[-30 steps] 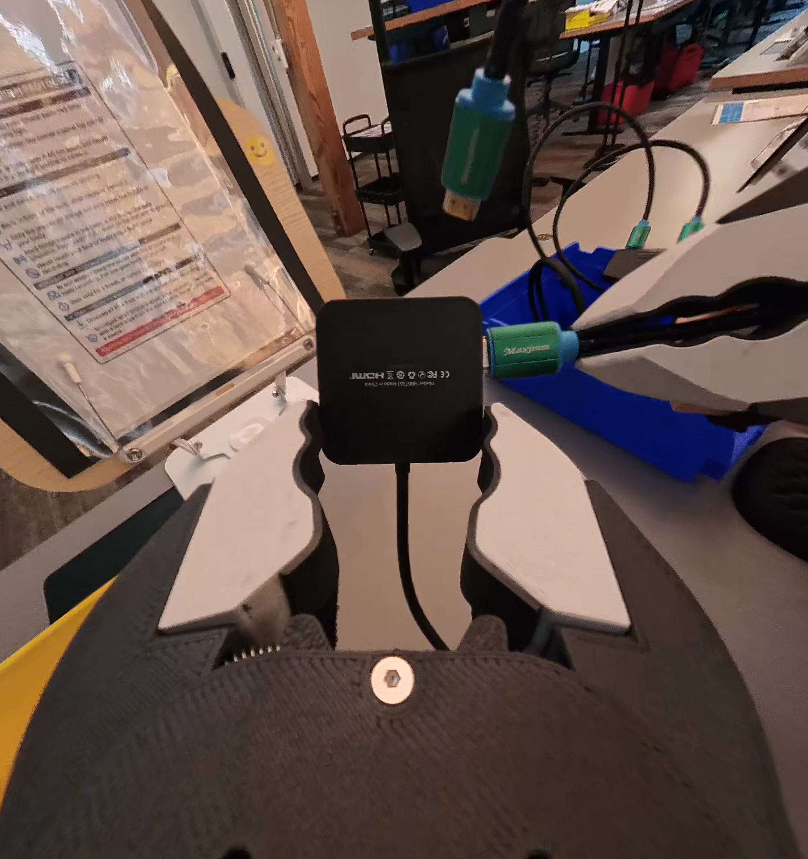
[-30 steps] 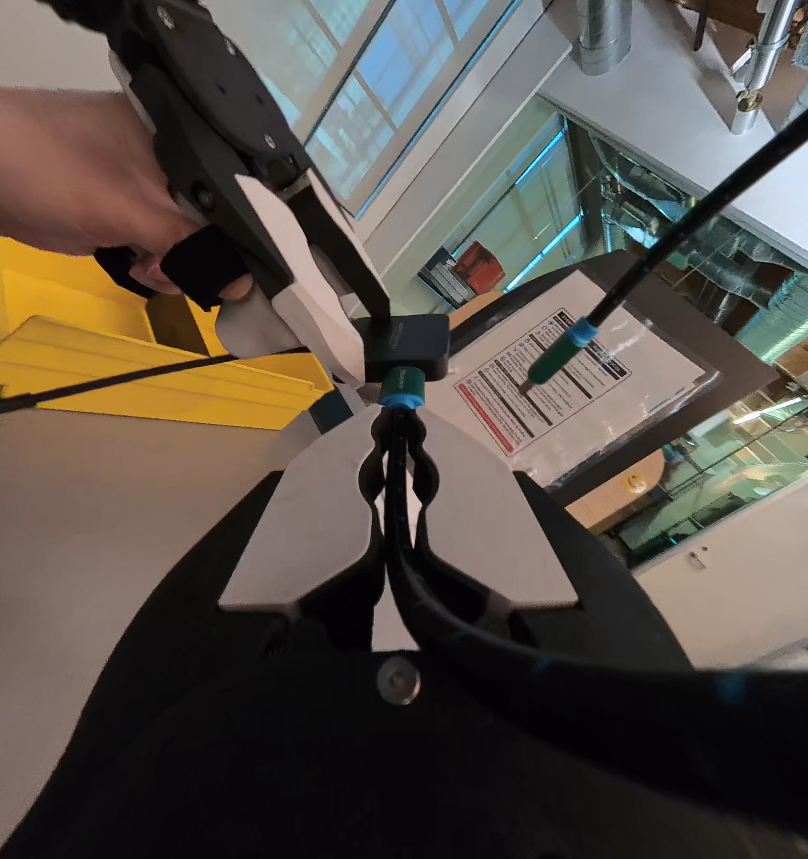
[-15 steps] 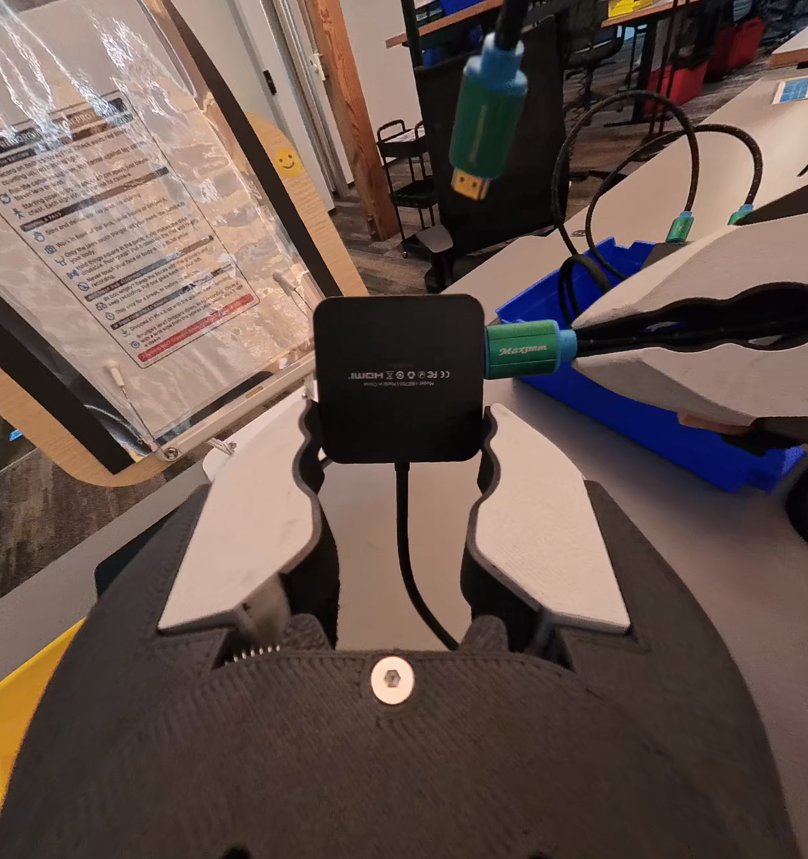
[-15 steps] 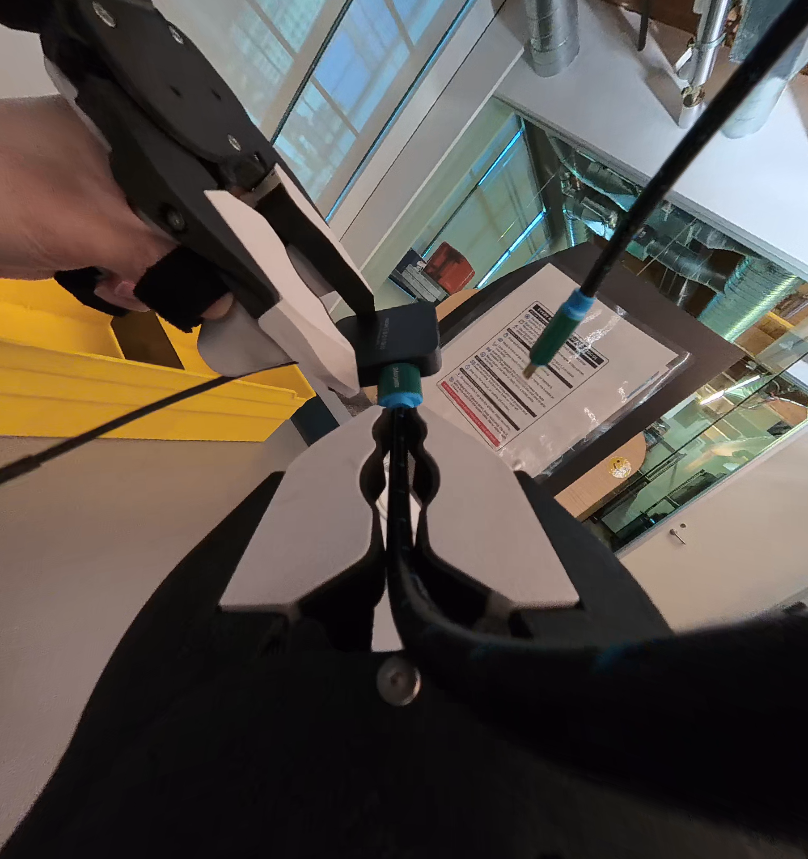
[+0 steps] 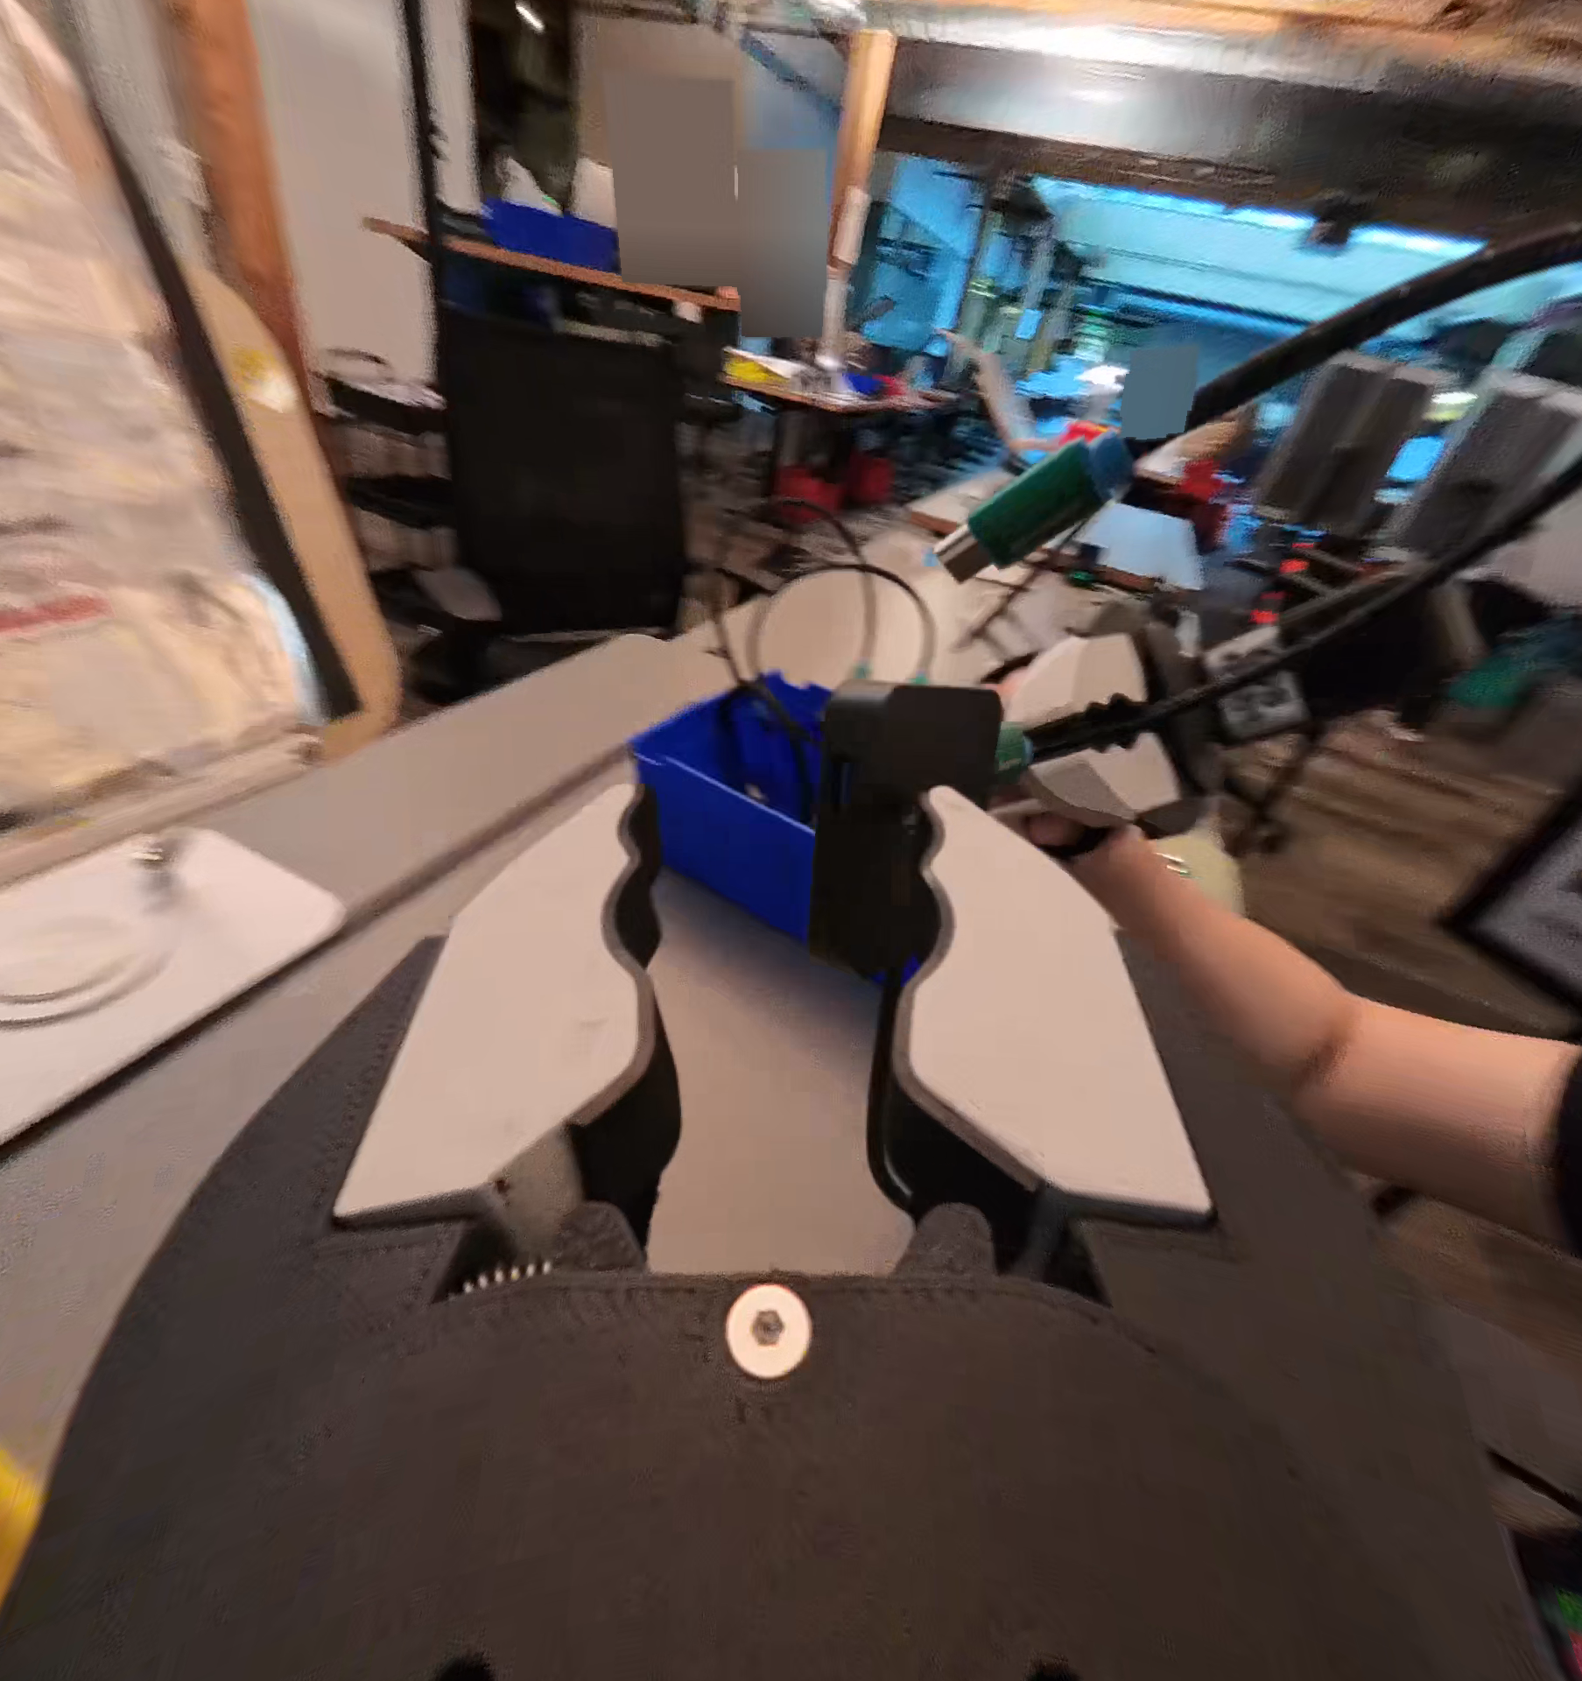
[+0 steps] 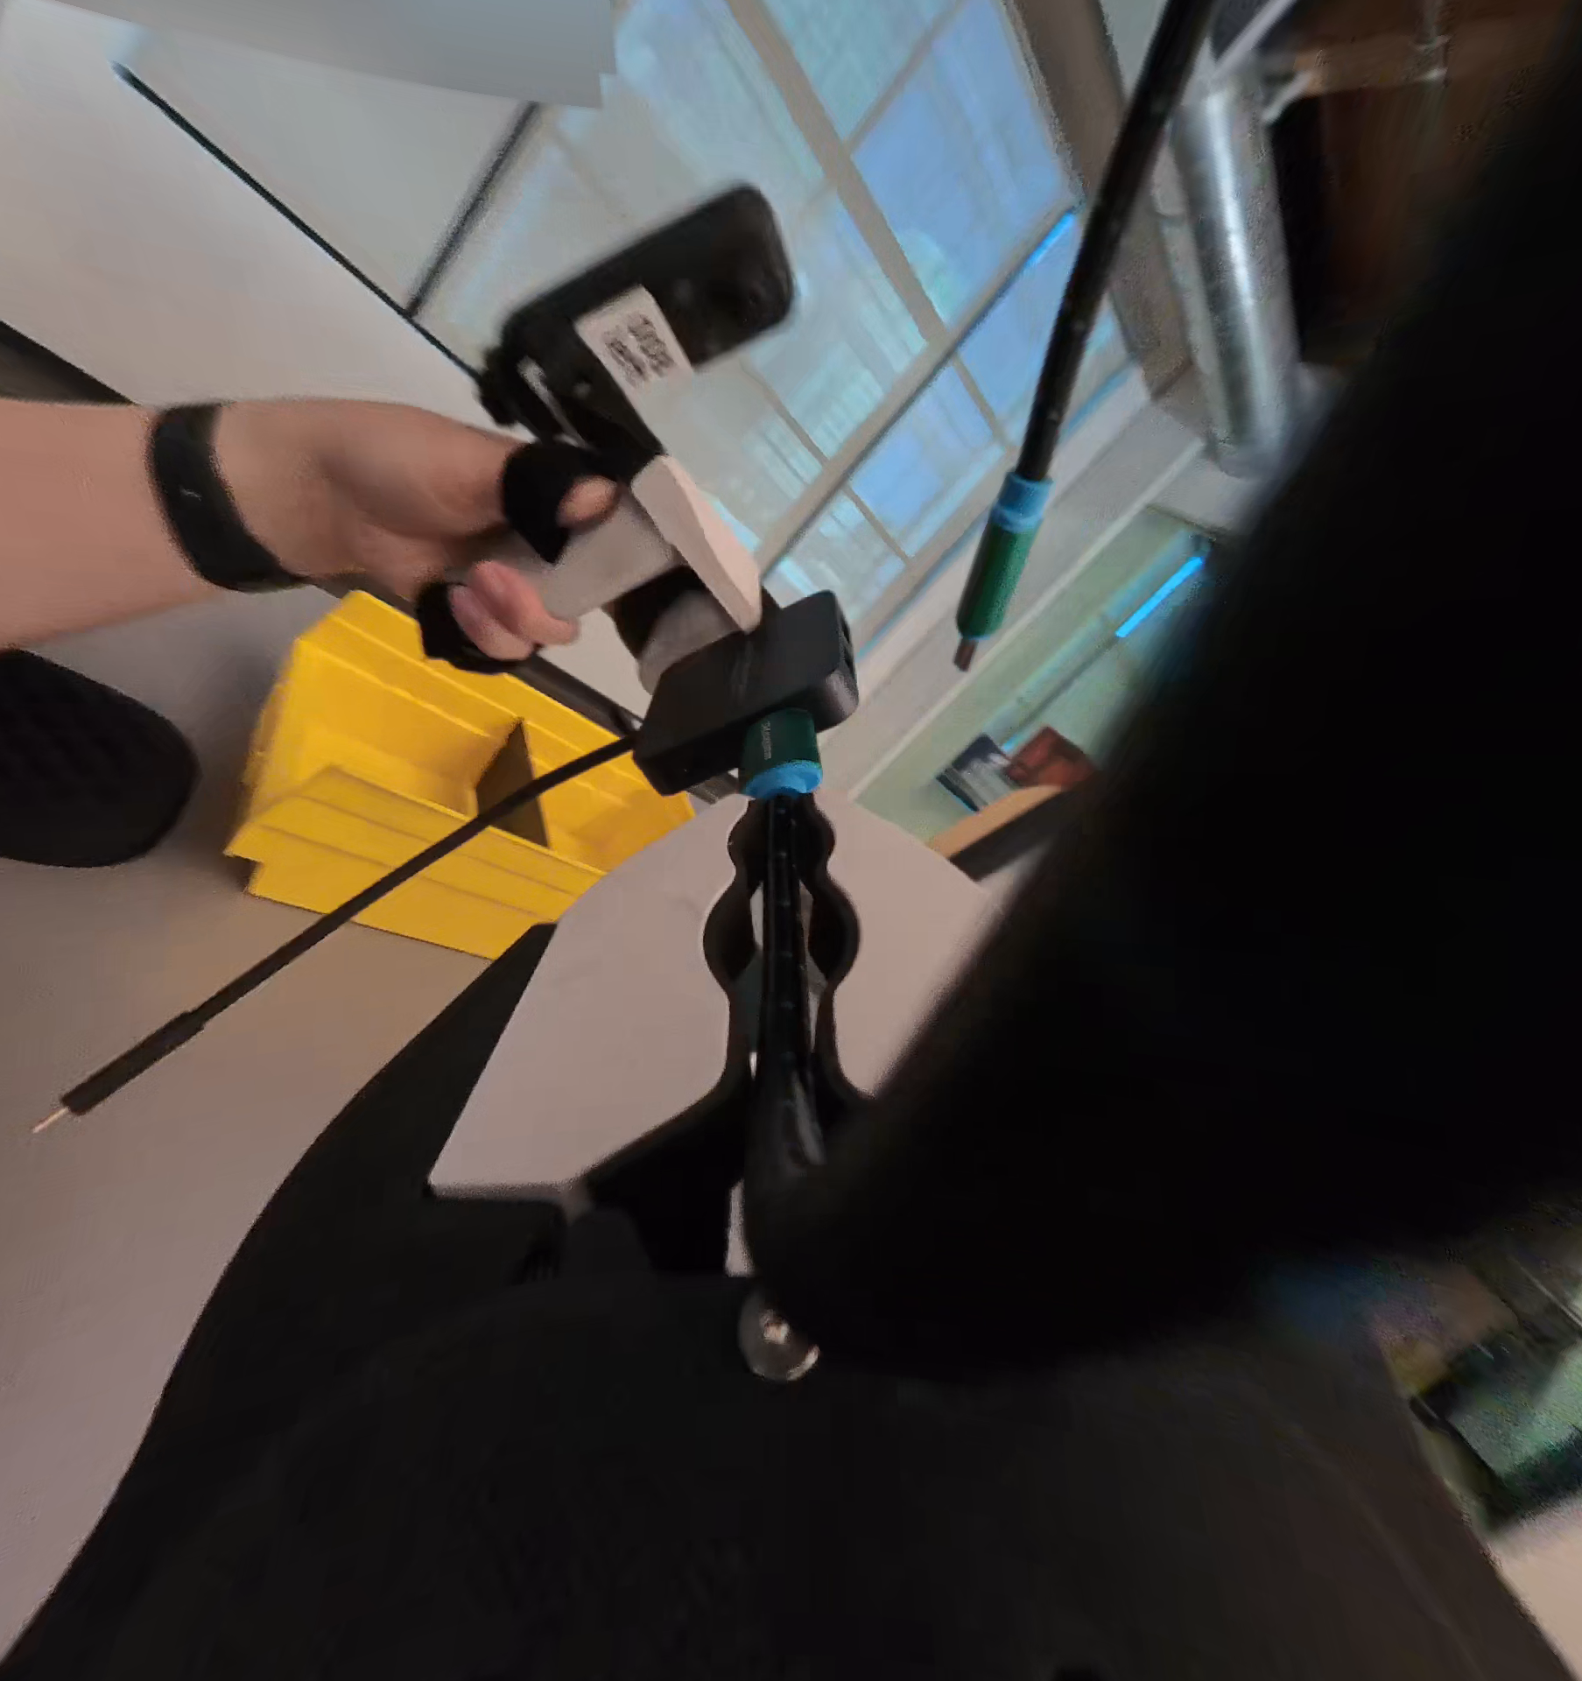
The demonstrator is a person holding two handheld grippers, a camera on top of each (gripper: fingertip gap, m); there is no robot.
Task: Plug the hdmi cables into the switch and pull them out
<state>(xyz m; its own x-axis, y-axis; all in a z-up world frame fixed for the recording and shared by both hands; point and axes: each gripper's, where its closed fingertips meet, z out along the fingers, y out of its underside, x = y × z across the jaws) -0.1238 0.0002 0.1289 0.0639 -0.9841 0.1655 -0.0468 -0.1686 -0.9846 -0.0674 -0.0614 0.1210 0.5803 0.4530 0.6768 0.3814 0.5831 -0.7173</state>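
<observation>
Left gripper jaws stand wide; HDMI switch leans edge-on against the right finger only. Right gripper is clamped on the HDMI cable, whose green plug sits in the switch. Blue bin lies just behind the switch; spare green connector dangles above it.

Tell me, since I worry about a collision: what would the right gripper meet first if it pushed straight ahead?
The right gripper, shut on the HDMI cable, points at the green plug seated in the black switch; it would likely meet those first.
</observation>
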